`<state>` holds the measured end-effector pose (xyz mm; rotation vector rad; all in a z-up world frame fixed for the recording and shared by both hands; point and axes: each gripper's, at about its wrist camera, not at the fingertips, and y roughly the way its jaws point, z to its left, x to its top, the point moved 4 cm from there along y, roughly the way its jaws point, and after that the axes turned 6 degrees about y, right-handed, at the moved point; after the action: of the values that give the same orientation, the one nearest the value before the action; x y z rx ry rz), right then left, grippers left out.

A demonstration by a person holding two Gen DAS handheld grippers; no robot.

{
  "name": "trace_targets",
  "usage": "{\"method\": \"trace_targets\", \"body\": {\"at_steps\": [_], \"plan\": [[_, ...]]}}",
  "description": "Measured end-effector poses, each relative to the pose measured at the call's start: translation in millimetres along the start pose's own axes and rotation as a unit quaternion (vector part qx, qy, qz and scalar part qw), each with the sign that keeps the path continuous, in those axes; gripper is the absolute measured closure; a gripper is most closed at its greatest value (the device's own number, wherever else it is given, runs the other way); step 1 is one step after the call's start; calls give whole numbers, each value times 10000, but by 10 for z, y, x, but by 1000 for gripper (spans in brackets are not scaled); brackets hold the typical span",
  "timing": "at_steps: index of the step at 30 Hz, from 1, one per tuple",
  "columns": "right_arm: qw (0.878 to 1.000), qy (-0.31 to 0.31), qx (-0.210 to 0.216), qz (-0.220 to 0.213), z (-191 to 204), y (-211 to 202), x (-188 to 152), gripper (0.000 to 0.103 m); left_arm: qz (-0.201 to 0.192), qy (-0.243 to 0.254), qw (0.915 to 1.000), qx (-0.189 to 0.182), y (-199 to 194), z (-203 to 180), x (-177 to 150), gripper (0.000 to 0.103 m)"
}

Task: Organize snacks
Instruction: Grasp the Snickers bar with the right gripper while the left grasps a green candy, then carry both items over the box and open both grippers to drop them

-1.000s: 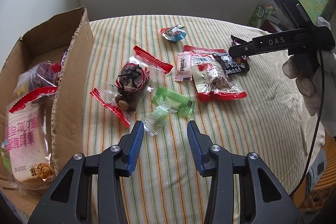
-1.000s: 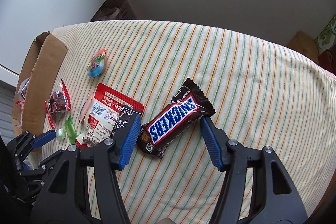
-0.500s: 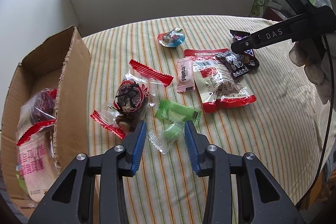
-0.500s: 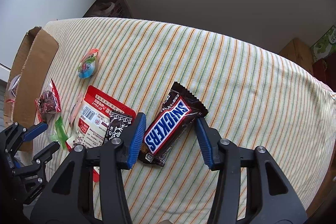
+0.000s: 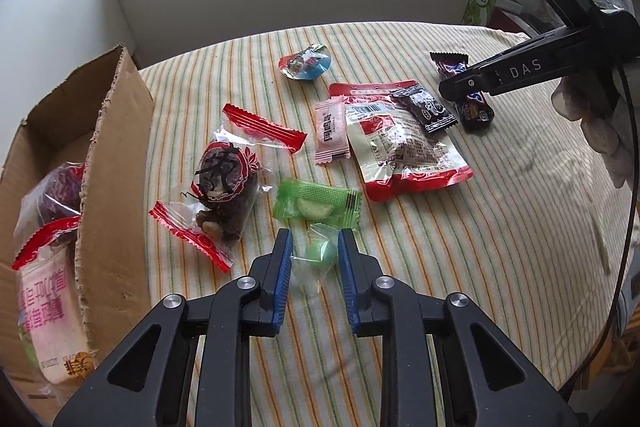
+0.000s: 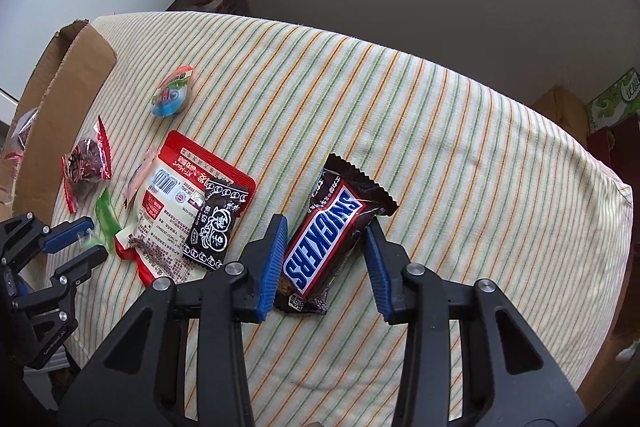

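My left gripper (image 5: pixel 315 259) is open, its blue pads on either side of a small clear-wrapped green candy (image 5: pixel 319 254) on the striped cloth. Just beyond lies a green candy packet (image 5: pixel 316 203). My right gripper (image 6: pixel 326 251) is open with its pads astride a Snickers bar (image 6: pixel 328 239), left pad close to the wrapper. The cardboard box (image 5: pixel 108 179) stands at the left and holds several bagged snacks (image 5: pixel 44 267). The right gripper also shows in the left wrist view (image 5: pixel 476 87).
Loose on the cloth: a red-ended date bag (image 5: pixel 224 179), a pink sachet (image 5: pixel 330 131), a red-and-white pouch (image 5: pixel 400 147), a black plum packet (image 6: pixel 216 223), a blue jelly cup (image 5: pixel 306 67). The table edge (image 6: pixel 600 227) drops off at right.
My left gripper moved forward and narrowed around the small green candy. My right gripper moved in and narrowed around the Snickers bar.
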<state>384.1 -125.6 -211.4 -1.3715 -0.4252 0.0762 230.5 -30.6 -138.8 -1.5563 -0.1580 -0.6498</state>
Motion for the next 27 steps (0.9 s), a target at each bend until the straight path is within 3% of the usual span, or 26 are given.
{"method": "trace_targets", "body": {"at_steps": [8, 19, 27], "plan": [[9999, 56, 136, -80, -147, -182, -177, 70, -124, -75, 9998, -135, -111, -46, -22, 82], [9991, 151, 203, -334, -274, -511, -314, 71, -327, -166, 9990, -242, -300, -4, -63, 82], [9970, 32, 426, -652, -133, -955, -292, 71, -631, -278, 9973, -246, -582, 135, -85, 82]]}}
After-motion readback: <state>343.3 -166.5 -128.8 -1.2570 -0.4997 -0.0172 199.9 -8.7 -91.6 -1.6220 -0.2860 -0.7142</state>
